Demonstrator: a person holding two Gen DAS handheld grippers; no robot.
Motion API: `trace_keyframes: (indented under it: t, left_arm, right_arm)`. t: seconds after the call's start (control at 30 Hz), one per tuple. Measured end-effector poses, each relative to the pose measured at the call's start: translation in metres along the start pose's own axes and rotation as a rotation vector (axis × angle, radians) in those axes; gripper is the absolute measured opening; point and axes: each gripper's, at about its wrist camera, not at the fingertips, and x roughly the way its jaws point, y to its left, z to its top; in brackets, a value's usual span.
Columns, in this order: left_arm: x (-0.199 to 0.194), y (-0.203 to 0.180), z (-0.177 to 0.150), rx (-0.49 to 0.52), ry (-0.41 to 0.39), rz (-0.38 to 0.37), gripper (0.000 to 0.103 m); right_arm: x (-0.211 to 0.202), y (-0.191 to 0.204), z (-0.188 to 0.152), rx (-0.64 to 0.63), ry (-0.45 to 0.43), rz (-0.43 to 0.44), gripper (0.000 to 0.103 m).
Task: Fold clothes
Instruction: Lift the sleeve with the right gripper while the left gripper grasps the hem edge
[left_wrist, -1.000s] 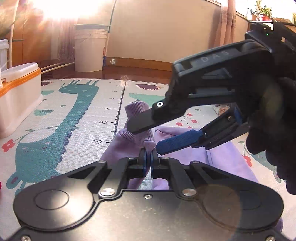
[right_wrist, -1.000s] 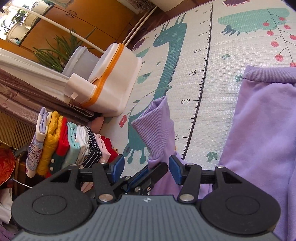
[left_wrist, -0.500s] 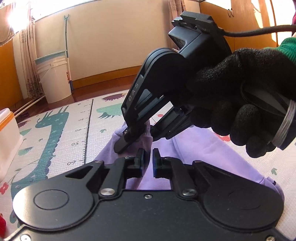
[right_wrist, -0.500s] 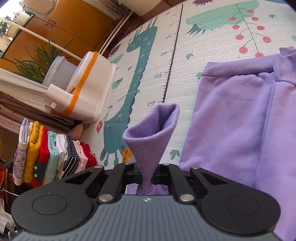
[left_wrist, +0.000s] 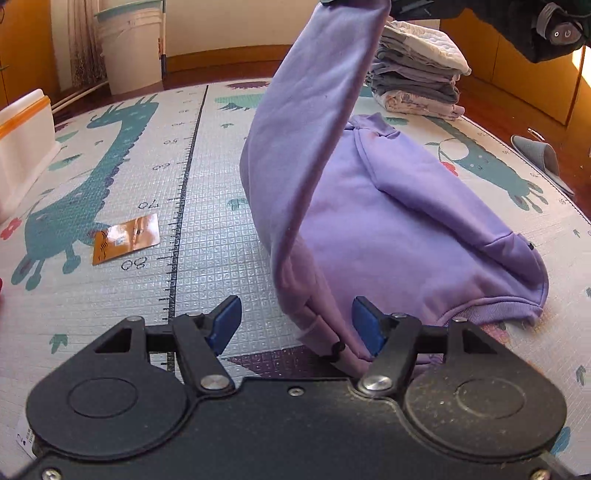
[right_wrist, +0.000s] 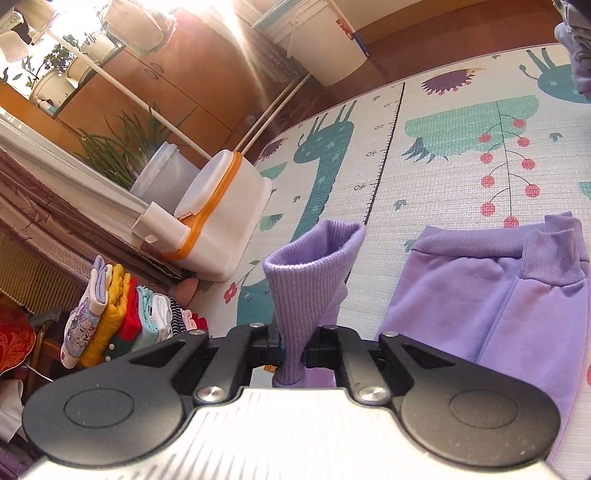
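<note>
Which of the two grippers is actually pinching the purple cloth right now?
The right gripper: it is shut on the ribbed cuff of the purple sweatshirt. The left gripper is open, its blue pads apart around the hanging sleeve.

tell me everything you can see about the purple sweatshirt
The purple sweatshirt is lavender fleece-like knit with ribbed cuffs and hem. Its body lies on the play mat, one sleeve folded across it. The other sleeve is lifted high, its ribbed cuff pinched in the shut jaws of the right gripper. The left gripper is open, the raised sleeve's base between its jaws.
</note>
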Motion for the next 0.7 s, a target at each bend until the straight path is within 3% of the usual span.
trace_keyframes:
  t: [0.17, 0.3, 0.37, 0.43, 0.53, 0.7]
  left_arm:
    - [0.008, -0.011, -0.003, -0.028, 0.035, -0.037, 0.066]
    - [0.01, -0.026, -0.004, 0.046, 0.03, 0.004, 0.034]
    - [0.009, -0.033, -0.005, 0.088, 0.016, 0.022, 0.031]
    - [0.006, -0.04, -0.006, 0.149, 0.001, 0.015, 0.017]
    - [0.004, -0.057, -0.012, 0.278, -0.018, 0.021, 0.012]
    - [0.005, -0.069, -0.017, 0.384, -0.025, 0.02, 0.01]
  right_arm:
    - [-0.022, -0.003, 0.0, -0.01, -0.007, -0.001, 0.01]
    - [-0.046, -0.009, -0.003, -0.026, -0.015, 0.0, 0.01]
    - [-0.058, -0.014, -0.006, -0.037, -0.022, 0.001, 0.01]
    - [-0.071, -0.019, -0.009, -0.047, -0.032, 0.0, 0.01]
    - [-0.09, -0.03, -0.016, -0.051, -0.038, -0.006, 0.01]
    - [-0.119, -0.057, -0.032, -0.025, -0.03, -0.045, 0.01]
